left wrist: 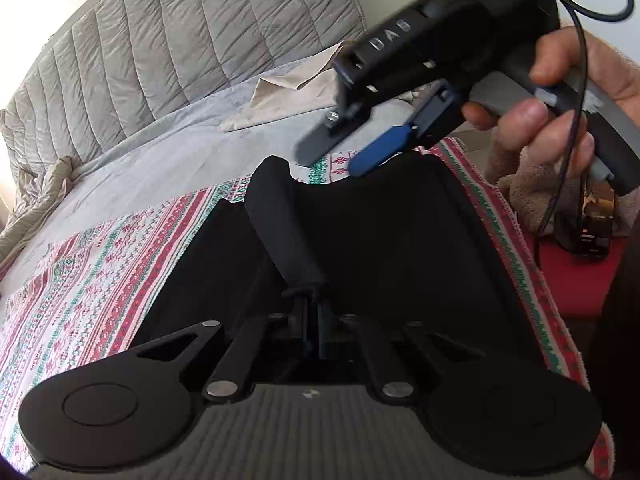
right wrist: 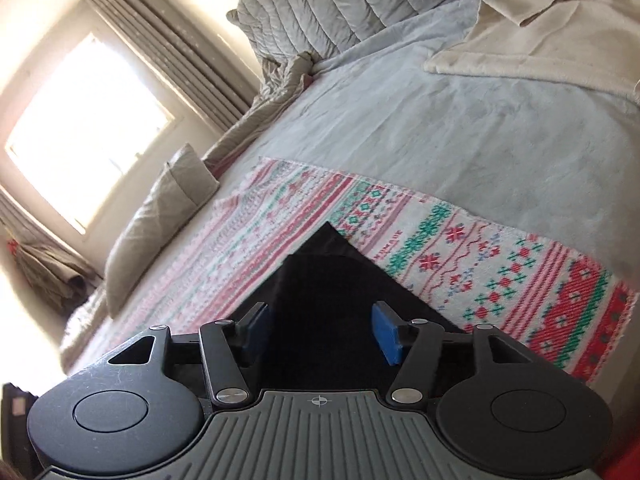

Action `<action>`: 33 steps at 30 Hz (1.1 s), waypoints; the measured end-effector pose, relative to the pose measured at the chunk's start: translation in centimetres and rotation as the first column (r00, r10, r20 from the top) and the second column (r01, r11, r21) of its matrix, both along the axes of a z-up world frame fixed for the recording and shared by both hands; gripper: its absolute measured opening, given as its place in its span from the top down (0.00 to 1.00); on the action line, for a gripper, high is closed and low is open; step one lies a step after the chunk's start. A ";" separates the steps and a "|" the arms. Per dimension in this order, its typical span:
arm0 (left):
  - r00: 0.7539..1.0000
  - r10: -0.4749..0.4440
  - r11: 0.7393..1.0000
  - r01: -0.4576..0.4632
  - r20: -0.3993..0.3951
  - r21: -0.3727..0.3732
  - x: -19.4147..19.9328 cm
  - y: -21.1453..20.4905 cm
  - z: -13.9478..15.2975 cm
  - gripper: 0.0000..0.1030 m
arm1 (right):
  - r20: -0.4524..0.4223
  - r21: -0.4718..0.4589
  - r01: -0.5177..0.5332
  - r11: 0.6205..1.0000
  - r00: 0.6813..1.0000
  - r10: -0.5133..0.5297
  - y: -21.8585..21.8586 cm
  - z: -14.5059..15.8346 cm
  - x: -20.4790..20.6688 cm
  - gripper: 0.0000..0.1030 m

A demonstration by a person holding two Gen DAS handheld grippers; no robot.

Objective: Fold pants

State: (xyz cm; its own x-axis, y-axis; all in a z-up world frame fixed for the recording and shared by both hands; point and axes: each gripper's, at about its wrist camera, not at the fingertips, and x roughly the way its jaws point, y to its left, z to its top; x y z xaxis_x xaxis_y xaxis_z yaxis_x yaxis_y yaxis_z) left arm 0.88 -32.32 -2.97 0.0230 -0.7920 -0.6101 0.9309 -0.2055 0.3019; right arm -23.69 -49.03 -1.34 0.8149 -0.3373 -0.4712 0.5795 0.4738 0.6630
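Pants (left wrist: pixel 360 240), black, are lying on a patterned red, green and white blanket (left wrist: pixel 92 280) that is spread over a pale grey bedsheet (left wrist: pixel 168 148) on the bed. In the left wrist view, the left gripper (left wrist: pixel 310 312) is sitting low over the dark cloth with its jaws together, clamped on a raised ridge of the pants that is running up and away from the fingertips toward the far edge of the garment. The right gripper (left wrist: pixel 340 160) is hovering above the far edge of the pants in that same view, gripped by the person's right hand (left wrist: pixel 560 92), its jaws apart and holding nothing, one finger grey and one blue. In the right wrist view, the right gripper (right wrist: pixel 320 332) is showing its blue pads (right wrist: pixel 386 332) standing well apart, with a corner of the pants (right wrist: pixel 320 280) lying between and beyond them on the blanket (right wrist: pixel 460 248). A cream cloth (right wrist: pixel 520 52) is lying on the bedsheet (right wrist: pixel 440 128) farther off, a quilted grey cover (right wrist: pixel 340 0) is bunching at the back, and a pillow (right wrist: pixel 160 216) is resting near the bright window (right wrist: pixel 88 120).
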 end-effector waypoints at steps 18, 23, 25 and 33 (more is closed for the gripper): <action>0.898 0.133 0.990 -0.097 -0.419 0.107 5.0 -5.2 2.2 0.33 | -0.034 0.189 0.054 0.981 0.998 -0.048 -0.9 -2.6 0.1 0.90; 0.872 0.156 0.982 -0.088 -0.464 0.166 4.2 -7.6 1.2 0.37 | -0.071 0.171 0.085 0.982 0.995 -0.074 -0.5 -2.1 -1.4 0.86; 0.878 0.152 0.983 -0.087 -0.454 0.160 3.6 -7.9 1.1 0.40 | -0.065 0.187 0.101 0.977 0.994 -0.091 -0.5 -2.2 -2.3 0.86; 0.909 0.106 0.993 -0.074 -0.403 0.094 1.9 -8.5 1.6 0.72 | 0.003 0.275 0.179 0.945 0.982 -0.187 -0.9 -2.9 -6.1 0.87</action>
State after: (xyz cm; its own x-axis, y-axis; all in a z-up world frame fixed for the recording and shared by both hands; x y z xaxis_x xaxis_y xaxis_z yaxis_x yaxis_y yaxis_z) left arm 2.74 -40.78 -1.38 -0.1701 -0.7501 -0.6391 0.9854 -0.1220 -0.1191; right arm -29.79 -49.89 -4.21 0.7655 -0.3446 -0.5434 0.6183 0.1605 0.7693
